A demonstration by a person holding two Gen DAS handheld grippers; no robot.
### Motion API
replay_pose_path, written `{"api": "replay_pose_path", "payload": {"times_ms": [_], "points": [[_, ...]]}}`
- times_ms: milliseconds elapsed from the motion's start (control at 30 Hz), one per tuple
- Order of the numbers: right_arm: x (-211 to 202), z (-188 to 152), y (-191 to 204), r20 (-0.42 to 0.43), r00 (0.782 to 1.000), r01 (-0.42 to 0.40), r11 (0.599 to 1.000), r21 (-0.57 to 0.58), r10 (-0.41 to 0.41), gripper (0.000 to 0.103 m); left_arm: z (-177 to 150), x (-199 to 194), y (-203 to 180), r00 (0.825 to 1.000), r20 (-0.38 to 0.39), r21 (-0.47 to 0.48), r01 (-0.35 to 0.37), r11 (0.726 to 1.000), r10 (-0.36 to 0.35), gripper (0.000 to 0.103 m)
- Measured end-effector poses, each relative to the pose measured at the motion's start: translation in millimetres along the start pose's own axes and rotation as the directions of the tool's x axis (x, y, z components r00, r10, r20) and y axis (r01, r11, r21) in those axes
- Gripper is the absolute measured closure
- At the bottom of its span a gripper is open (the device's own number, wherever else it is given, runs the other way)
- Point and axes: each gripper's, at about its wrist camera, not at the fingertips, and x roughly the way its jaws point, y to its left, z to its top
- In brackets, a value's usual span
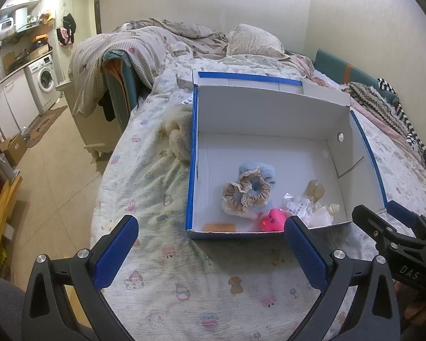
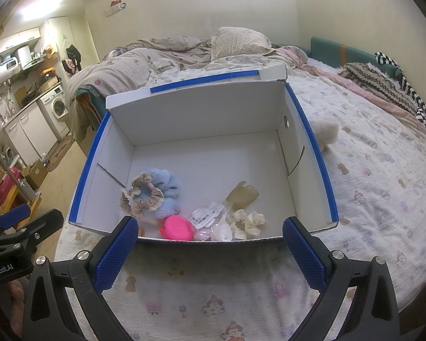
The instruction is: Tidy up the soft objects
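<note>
An open white box with blue edges [image 1: 196, 130] [image 2: 315, 147] stands on the bed. In it lie a beige lace scrunchie [image 1: 245, 191] [image 2: 140, 196] on a blue fluffy piece [image 1: 267, 170] [image 2: 170, 187], a pink toy [image 1: 272, 220] [image 2: 177, 227], a clear packet [image 1: 296, 207] [image 2: 208, 216], a cream scrunchie [image 2: 250, 220] and a tan piece [image 2: 241, 196]. A cream plush [image 1: 179, 136] [image 2: 325, 133] lies on the bed beside the box. My left gripper [image 1: 210, 244] is open and empty before the box's near wall. My right gripper [image 2: 210, 244] is open and empty there too.
The bed's patterned sheet [image 1: 162, 255] [image 2: 383, 187] spreads around the box. Rumpled bedding and a pillow [image 1: 252, 41] lie at the far end, striped clothes [image 2: 383, 85] at far right. The floor drops off left, with a washing machine [image 1: 44, 81] and a cardboard box [image 1: 14, 147].
</note>
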Motion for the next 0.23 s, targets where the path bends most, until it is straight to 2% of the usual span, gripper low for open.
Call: {"api": "replay_pose_path", "payload": {"times_ms": [233], "points": [[0.2,-0.1,-0.1,-0.001,1.0,0.0,1.0,0.0,0.0,0.0,-1.3,0.7,-0.4,1.0,-0.002,0.0,0.003,1.0,-0.003,0.001]]}}
